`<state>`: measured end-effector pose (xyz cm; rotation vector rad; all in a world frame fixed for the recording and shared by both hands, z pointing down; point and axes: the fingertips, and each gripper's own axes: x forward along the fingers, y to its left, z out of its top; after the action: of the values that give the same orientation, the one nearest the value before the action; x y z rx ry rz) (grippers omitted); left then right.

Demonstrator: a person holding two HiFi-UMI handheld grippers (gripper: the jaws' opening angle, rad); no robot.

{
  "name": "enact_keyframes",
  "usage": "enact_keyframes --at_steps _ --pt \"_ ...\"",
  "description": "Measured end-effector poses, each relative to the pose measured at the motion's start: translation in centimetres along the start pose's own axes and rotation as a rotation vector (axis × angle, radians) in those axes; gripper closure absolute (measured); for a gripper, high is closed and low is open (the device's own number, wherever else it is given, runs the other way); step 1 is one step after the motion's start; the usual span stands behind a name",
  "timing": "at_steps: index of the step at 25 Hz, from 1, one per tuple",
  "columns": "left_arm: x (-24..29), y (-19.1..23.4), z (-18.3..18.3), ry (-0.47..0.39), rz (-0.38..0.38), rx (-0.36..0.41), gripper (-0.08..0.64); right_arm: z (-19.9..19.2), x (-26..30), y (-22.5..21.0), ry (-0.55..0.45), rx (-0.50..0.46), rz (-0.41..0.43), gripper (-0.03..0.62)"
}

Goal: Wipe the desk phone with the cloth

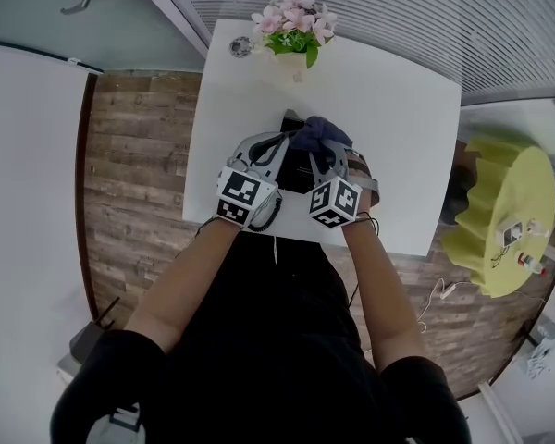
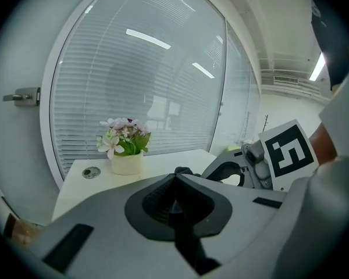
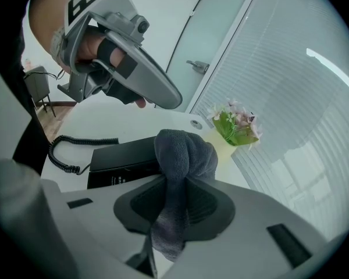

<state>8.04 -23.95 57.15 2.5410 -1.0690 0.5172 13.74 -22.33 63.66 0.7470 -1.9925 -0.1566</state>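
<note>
- Right gripper (image 3: 174, 182): the jaws are clamped on a bunched dark grey cloth (image 3: 183, 153), which stands up past the tips.
- Left gripper (image 2: 175, 179): the jaws are pressed together with nothing between them; it is held just beside the right one.
- Desk phone (image 3: 123, 158): it is set on the white table (image 3: 134, 121), just beyond and below the cloth, slightly leftward, long side across the right gripper's line. The cloth-bearing right gripper is judged the nearer.
- The phone is seen black, flat and matte; a coiled cord (image 3: 67, 153) is trailed leftward.
- Flower pot (image 3: 235, 129): noted at the far edge.
</note>
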Motion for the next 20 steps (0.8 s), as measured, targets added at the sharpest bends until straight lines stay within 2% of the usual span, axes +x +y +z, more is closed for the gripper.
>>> enact_keyframes --at_steps 8,20 --pt "-0.5 -0.6 -1.5 0.015 -0.017 0.004 0.549 -0.4 -0.1 1.2 0.0 0.051 0.01 0.494" --pt "-1.9 -1.1 -3.1 0.028 -0.028 0.009 0.549 -0.8 -0.6 3.2 0.016 0.076 -0.005 0.494"
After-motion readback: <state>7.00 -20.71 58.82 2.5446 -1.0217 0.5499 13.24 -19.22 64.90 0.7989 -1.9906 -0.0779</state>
